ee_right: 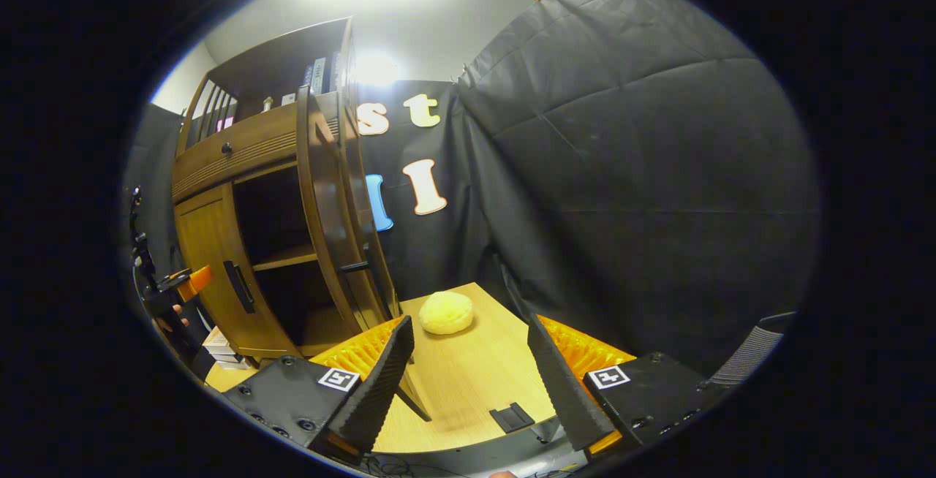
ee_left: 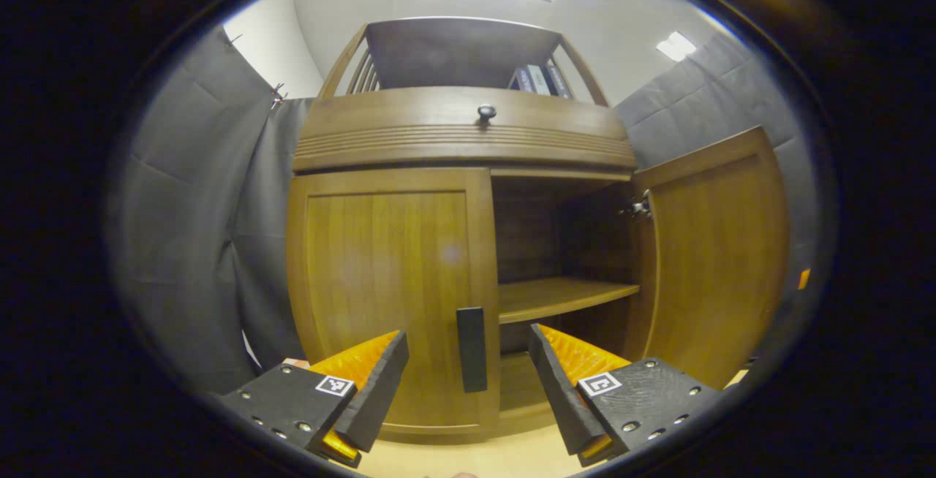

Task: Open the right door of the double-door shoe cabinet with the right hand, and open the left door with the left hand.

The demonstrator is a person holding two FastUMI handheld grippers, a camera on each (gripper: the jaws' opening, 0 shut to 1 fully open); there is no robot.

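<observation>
The wooden shoe cabinet (ee_left: 468, 142) faces me in the left gripper view. Its right door (ee_left: 713, 251) stands swung wide open, baring a dark inside with a shelf (ee_left: 563, 295). The left door (ee_left: 387, 288) is closed, its dark vertical handle (ee_left: 472, 348) at the inner edge. My left gripper (ee_left: 468, 383) is open, fingers either side of that handle and a little short of it. In the right gripper view my right gripper (ee_right: 468, 376) is open and holds nothing, off to the right of the open right door (ee_right: 329, 222), seen edge-on. The left gripper (ee_right: 183, 284) shows at the far left, held in a hand.
A pale round bun-like object (ee_right: 446, 312) lies on the light wooden table (ee_right: 475, 376) right of the cabinet. Black cloth walls close in behind and to the right. A drawer with a round knob (ee_left: 486, 111) sits above the doors; books (ee_left: 541, 80) stand on top.
</observation>
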